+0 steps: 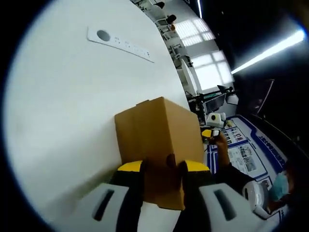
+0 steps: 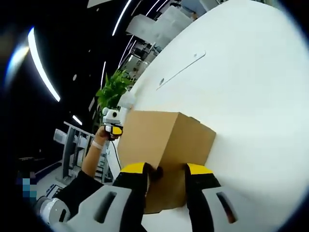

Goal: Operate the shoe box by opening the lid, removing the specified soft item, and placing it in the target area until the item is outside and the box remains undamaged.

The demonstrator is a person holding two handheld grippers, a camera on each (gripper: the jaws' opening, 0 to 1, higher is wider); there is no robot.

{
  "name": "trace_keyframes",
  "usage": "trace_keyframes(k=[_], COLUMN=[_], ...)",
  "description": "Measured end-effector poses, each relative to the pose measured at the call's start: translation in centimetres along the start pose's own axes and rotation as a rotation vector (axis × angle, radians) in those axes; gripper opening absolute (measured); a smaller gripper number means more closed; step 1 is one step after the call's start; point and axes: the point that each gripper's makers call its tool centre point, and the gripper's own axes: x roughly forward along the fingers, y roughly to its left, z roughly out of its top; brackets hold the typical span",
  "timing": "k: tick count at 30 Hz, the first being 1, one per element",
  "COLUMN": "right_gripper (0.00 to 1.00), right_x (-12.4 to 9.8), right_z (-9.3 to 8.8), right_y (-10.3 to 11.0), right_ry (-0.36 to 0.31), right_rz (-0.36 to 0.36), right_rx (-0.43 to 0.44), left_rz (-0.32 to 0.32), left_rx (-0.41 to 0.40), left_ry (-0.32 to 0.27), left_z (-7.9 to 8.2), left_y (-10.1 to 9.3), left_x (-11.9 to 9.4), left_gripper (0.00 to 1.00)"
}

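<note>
Left gripper view: brown box (image 1: 159,140) sits on the white table (image 1: 63,125), lid closed. Left gripper (image 1: 162,166) has its two yellow-tipped jaws clamped on the box's near edge, cardboard filling the gap between them. A flat white panel (image 1: 119,43) with a round button lies farther off on the table. To the right, a person's hand (image 1: 220,143) holds another gripper device beyond the table.

Right gripper view: same box (image 2: 166,145) on the table (image 2: 251,96). Right gripper (image 2: 166,170) jaws are pinched on the box's near corner edge. Left of the box, a hand (image 2: 102,133) holds a gripper device. A green plant (image 2: 113,89) stands behind.
</note>
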Motion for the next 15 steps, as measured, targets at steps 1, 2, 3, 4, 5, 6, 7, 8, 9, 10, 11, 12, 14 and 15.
trace_keyframes(k=[1,2,3,4,5,6,7,8,9,10,11,12,14,15], right_gripper=[0.31,0.31,0.31,0.31,0.31,0.31,0.31,0.31,0.31,0.31,0.31,0.31,0.31,0.31], right_x=[0.1,0.1,0.2,0.2,0.2,0.2,0.2,0.2,0.3,0.3,0.3,0.3,0.4,0.4], right_z=[-0.1,-0.1,-0.1,-0.1,0.0,0.0,-0.1,-0.1,-0.1,-0.1,-0.1,-0.1,-0.1,-0.2], right_y=[0.1,0.1,0.1,0.1,0.1,0.1,0.2,0.3,0.3,0.4,0.4,0.5,0.6,0.6], right_ry=[0.007,0.01,0.017,0.024,0.032,0.034,0.037,0.04,0.042,0.044,0.046,0.052,0.058,0.06], right_rz=[-0.001,-0.001,-0.001,0.0,0.001,0.002,0.002,0.003,0.003,0.003,0.003,0.003,0.002,0.002], right_rx=[-0.005,-0.008,-0.011,-0.013,-0.015,-0.018,-0.02,-0.022,-0.026,-0.032,-0.034,-0.037,-0.041,-0.044], left_rz=[0.001,0.001,0.004,0.006,0.007,0.006,0.005,0.005,0.006,0.008,0.009,0.011,0.01,0.01], left_rx=[-0.002,-0.004,-0.006,-0.005,-0.004,-0.005,-0.006,-0.008,-0.009,-0.007,-0.006,-0.006,-0.009,-0.013], left_ry=[-0.002,-0.004,-0.008,-0.009,-0.012,-0.015,-0.018,-0.021,-0.023,-0.024,-0.024,-0.027,-0.039,-0.043], left_z=[-0.5,-0.7,-1.0,-1.2,-1.3,-1.2,-1.1,-1.0,-1.0,-1.2,-1.3,-1.7,-2.2,-2.4], left_y=[-0.2,-0.3,-0.5,-0.5,-0.5,-0.3,-0.2,0.0,0.1,0.1,0.0,-0.2,-0.3,-0.3], left_x=[0.1,0.1,0.2,0.2,0.1,-0.1,-0.3,-0.5,-0.5,-0.6,-0.6,-0.5,-0.5,-0.5], left_gripper=[0.31,0.31,0.31,0.31,0.31,0.31,0.31,0.31,0.31,0.31,0.31,0.31,0.31,0.31])
